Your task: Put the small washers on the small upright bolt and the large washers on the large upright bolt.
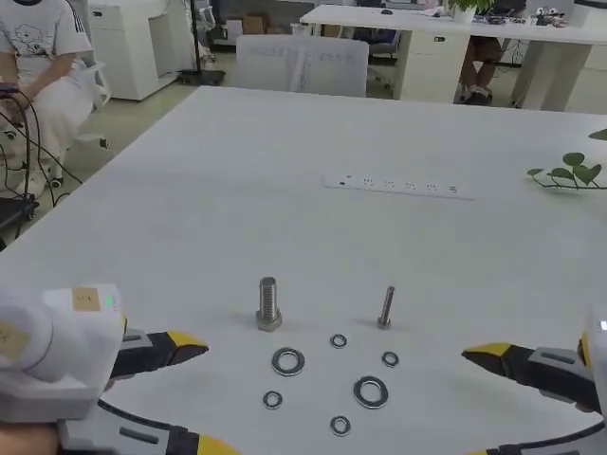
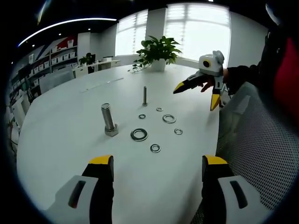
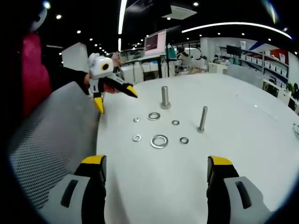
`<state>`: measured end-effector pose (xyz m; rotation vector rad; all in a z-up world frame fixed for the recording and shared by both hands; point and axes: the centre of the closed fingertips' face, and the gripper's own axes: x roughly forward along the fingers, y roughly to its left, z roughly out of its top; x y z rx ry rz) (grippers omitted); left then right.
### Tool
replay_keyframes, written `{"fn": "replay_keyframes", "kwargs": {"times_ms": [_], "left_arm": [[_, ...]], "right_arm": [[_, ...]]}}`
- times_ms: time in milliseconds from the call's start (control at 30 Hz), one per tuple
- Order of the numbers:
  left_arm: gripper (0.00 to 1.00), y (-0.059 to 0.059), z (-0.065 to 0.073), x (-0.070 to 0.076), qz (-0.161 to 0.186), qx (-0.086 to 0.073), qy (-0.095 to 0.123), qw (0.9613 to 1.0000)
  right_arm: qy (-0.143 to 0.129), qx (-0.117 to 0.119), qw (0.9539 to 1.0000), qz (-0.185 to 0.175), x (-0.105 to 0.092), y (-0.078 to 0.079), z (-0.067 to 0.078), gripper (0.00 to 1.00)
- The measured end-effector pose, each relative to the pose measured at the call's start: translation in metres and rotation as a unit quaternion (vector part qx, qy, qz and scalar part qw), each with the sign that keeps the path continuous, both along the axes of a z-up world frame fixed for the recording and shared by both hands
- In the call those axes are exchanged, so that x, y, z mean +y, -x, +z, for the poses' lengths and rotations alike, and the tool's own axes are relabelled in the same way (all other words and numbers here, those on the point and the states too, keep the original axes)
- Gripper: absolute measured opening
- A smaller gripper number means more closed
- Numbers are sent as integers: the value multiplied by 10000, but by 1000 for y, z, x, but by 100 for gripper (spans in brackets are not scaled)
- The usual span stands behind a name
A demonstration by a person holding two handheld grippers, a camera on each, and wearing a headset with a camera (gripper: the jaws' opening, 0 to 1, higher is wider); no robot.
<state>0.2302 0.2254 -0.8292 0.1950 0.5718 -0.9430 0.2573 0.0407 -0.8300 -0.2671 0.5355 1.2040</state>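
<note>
The large bolt (image 1: pixel 268 305) and the slimmer small bolt (image 1: pixel 386 309) stand upright, heads down, on the white table (image 1: pixel 285 190). In front of them lie two large washers (image 1: pixel 287 361) (image 1: pixel 370 391) and several small washers (image 1: pixel 339 340), all flat and loose. My left gripper (image 1: pixel 204 393) is open at the lower left, short of the washers. At the lower right, my right gripper (image 1: pixel 479 403) is open too. The left gripper view has the large bolt (image 2: pixel 108 119) nearest and the small bolt (image 2: pixel 145 95) behind. Nothing is between either gripper's jaws.
A white power strip (image 1: pixel 398 185) lies mid-table beyond the bolts. Plant leaves (image 1: pixel 569 171) reach in at the right edge. A person (image 1: pixel 38 57) sits at the far left. A mesh chair back (image 2: pixel 243 130) stands close to the table's near edge.
</note>
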Motion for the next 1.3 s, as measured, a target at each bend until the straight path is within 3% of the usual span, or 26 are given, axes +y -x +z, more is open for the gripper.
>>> {"fn": "replay_keyframes", "kwargs": {"times_ms": [1300], "left_arm": [[75, 2, 1, 2, 21, -74, -9, 10000]], "right_arm": [[219, -15, 9997, 116, -3, 4, -1, 87]]}}
